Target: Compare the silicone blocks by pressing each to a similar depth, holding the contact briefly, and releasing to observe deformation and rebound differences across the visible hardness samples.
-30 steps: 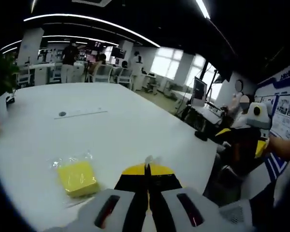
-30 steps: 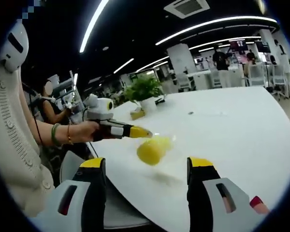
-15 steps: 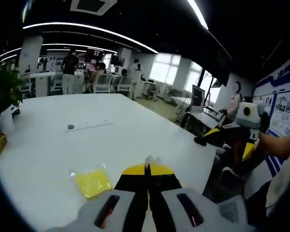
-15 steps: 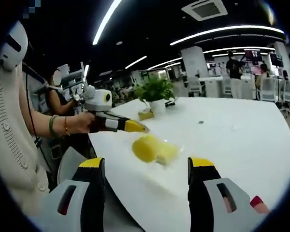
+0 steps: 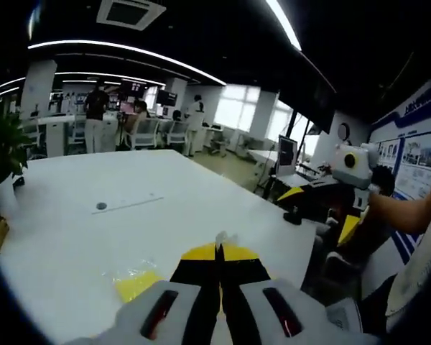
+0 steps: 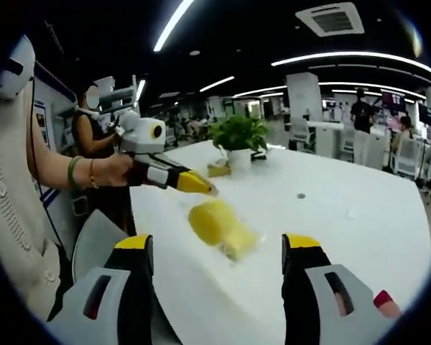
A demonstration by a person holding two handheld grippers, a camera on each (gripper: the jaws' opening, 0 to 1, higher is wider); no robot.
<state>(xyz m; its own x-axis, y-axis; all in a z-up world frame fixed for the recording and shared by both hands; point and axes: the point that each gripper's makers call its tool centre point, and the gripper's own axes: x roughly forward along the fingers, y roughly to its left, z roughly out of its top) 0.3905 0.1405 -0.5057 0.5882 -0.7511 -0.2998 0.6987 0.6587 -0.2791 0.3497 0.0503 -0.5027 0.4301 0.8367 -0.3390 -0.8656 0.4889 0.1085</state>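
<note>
Yellow silicone block in clear wrap, near the white worktop's edge

Left gripper view: left claw (image 5: 218, 253) pinched shut, block (image 5: 135, 284) beside it on the worktop (image 5: 129, 215). Right gripper view: right claw (image 6: 215, 248) spread open, empty; block (image 6: 214, 224) just beyond, left claw (image 6: 201, 188) touching its wrap.

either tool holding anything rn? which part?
Left tool is shut on a bit of clear wrap at its tips; whether that wrap belongs to the yellow block cannot be told. Right tool is open, holding nothing.
</note>
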